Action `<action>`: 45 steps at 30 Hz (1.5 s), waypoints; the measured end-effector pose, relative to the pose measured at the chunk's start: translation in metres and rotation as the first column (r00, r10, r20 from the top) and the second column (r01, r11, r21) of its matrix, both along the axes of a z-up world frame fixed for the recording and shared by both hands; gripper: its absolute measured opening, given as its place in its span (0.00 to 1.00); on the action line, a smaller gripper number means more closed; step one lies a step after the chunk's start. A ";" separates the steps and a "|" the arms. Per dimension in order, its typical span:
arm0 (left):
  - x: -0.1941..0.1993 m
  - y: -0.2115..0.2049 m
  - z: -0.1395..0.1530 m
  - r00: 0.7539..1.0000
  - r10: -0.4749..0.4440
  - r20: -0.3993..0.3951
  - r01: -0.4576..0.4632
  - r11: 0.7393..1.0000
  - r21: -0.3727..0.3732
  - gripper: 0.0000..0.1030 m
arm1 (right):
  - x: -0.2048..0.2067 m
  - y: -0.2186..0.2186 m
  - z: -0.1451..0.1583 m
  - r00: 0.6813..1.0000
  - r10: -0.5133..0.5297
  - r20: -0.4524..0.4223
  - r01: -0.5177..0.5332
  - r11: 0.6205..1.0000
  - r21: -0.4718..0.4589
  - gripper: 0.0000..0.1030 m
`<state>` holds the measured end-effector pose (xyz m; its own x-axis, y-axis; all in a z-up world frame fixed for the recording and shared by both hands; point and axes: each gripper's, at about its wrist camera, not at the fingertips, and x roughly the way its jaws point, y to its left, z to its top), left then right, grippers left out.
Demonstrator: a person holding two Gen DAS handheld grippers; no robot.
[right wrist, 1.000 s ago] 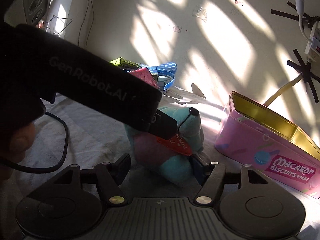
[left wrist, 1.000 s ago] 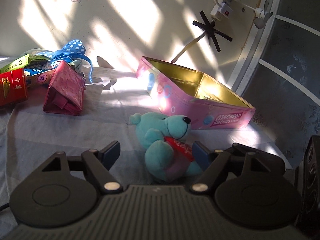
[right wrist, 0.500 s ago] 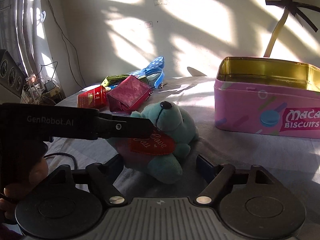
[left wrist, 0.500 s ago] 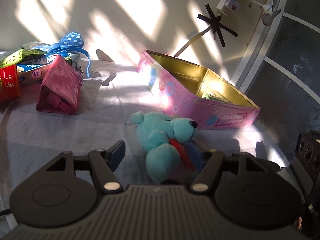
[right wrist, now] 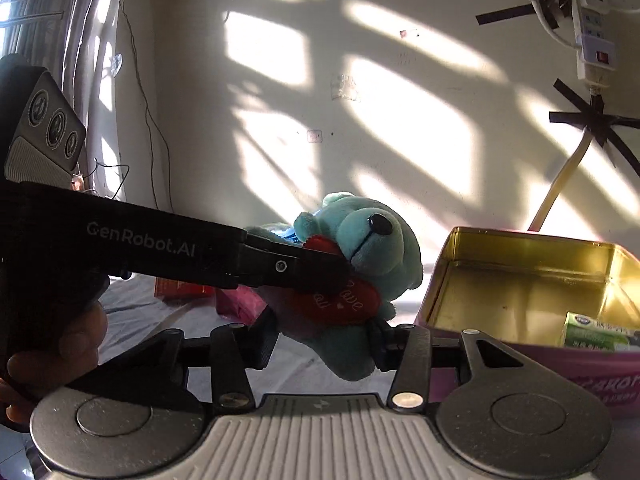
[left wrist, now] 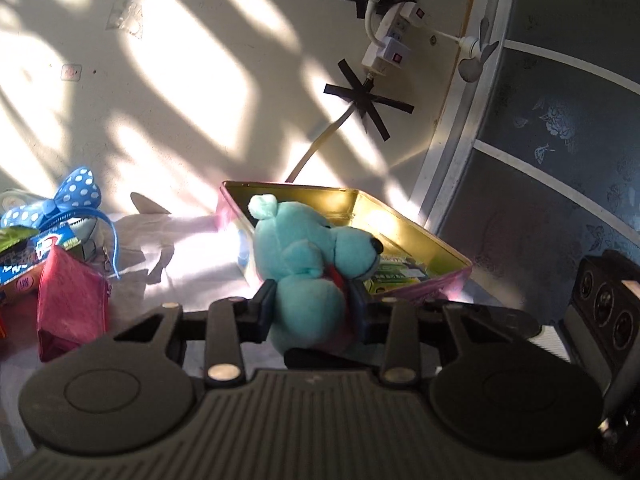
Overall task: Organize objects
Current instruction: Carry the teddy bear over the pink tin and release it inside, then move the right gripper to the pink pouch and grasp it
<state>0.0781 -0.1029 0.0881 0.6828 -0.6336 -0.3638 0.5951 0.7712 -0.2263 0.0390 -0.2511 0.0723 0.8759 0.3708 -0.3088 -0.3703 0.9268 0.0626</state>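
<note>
Left wrist view: left gripper jaws just closing, pinching teal plush bear beside pink biscuit tin; right gripper also clamps it, bear's lower body hidden

- Left gripper: jaws have just been closing; pads press both sides of the bear, lifted.
- Right gripper: jaws have just been closing, clamped on the bear's lower body.
- A hand grips the left gripper's handle.
</note>
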 end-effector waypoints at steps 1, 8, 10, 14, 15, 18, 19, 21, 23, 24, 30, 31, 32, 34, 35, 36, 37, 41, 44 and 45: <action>0.008 -0.010 0.010 1.000 -0.006 0.031 0.006 1.000 0.009 0.40 | 0.009 -0.005 0.011 0.999 -0.020 0.032 0.021 1.000 -0.023 0.41; 0.095 -0.088 0.017 0.995 -0.035 0.089 0.025 0.994 0.111 0.42 | 0.110 -0.052 0.027 0.988 -0.140 -0.063 0.134 0.987 -0.088 0.42; 0.121 -0.107 0.008 0.997 -0.038 0.066 0.029 0.990 0.136 0.42 | 0.136 -0.069 0.019 0.975 -0.177 -0.133 0.167 0.982 -0.085 0.42; 0.159 -0.133 -0.013 1.000 -0.029 -0.005 0.030 0.988 0.149 0.42 | 0.172 -0.085 -0.003 0.946 -0.244 -0.214 0.226 0.969 -0.104 0.44; 0.164 -0.137 -0.018 1.000 -0.020 -0.015 0.023 0.987 0.157 0.42 | 0.176 -0.087 -0.009 0.940 -0.259 -0.224 0.239 0.965 -0.113 0.47; 0.173 -0.143 -0.028 0.998 0.044 -0.038 -0.037 0.983 0.180 0.46 | 0.179 -0.090 -0.012 0.929 -0.270 -0.252 0.256 0.963 -0.086 0.54; 0.176 -0.140 -0.028 0.996 0.059 -0.061 -0.047 0.983 0.176 0.47 | 0.176 -0.090 -0.012 0.931 -0.279 -0.234 0.267 0.960 -0.081 0.63; 0.173 -0.131 -0.026 0.995 0.076 -0.068 -0.066 0.987 0.147 0.47 | 0.163 -0.089 -0.009 0.936 -0.307 -0.174 0.298 0.952 -0.077 0.71; 0.165 -0.120 -0.022 0.992 0.099 -0.071 -0.089 0.987 0.136 0.47 | 0.153 -0.088 -0.007 0.933 -0.325 -0.156 0.319 0.946 -0.064 0.71; 0.158 -0.113 -0.019 0.992 0.105 -0.074 -0.097 0.989 0.115 0.47 | 0.146 -0.088 -0.005 0.937 -0.317 -0.148 0.317 0.948 -0.028 0.68; 0.076 -0.053 0.002 0.995 0.094 0.027 -0.094 0.995 -0.014 0.48 | 0.064 -0.058 0.003 0.968 -0.250 0.040 0.245 0.966 0.086 0.62; 0.063 -0.042 0.001 0.994 0.099 0.039 -0.098 0.995 -0.027 0.49 | 0.053 -0.052 0.001 0.973 -0.221 0.063 0.214 0.972 0.096 0.60; 0.047 -0.027 -0.001 0.993 0.108 0.047 -0.106 0.993 -0.043 0.51 | 0.036 -0.041 -0.002 0.982 -0.169 0.089 0.160 0.982 0.099 0.59; 0.026 -0.004 -0.010 0.991 0.126 0.047 -0.124 0.991 -0.044 0.52 | 0.019 -0.022 -0.008 0.990 -0.083 0.114 0.073 0.993 0.090 0.58; 0.016 0.010 -0.017 0.989 0.140 0.038 -0.139 0.990 -0.035 0.52 | 0.014 -0.009 -0.009 0.994 -0.028 0.103 0.020 0.997 0.079 0.58; 0.010 0.022 -0.025 0.987 0.157 0.025 -0.156 0.988 -0.016 0.52 | 0.012 0.005 -0.014 0.997 0.027 0.077 -0.032 0.998 0.061 0.56; 0.006 0.033 -0.033 0.983 0.181 0.007 -0.181 0.983 0.005 0.52 | 0.013 0.016 -0.019 0.997 0.061 0.048 -0.063 0.997 0.043 0.54; 0.010 0.073 -0.061 0.940 0.332 -0.072 -0.326 0.941 0.091 0.52 | 0.036 0.055 -0.043 0.986 0.119 -0.119 -0.124 0.992 -0.034 0.51; 0.019 0.104 -0.068 0.900 0.416 -0.129 -0.408 0.909 0.086 0.52 | 0.056 0.071 -0.054 0.966 0.114 -0.231 -0.128 0.991 -0.045 0.51; 0.024 0.112 -0.066 0.893 0.425 -0.144 -0.420 0.905 0.067 0.52 | 0.062 0.074 -0.055 0.961 0.112 -0.253 -0.125 0.991 -0.037 0.51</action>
<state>0.1022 0.0088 0.0218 0.8184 -0.2834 -0.4999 0.1716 0.9508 -0.2580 0.1013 -0.1767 0.0169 0.7193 0.4448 -0.5337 -0.4564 0.8817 0.1197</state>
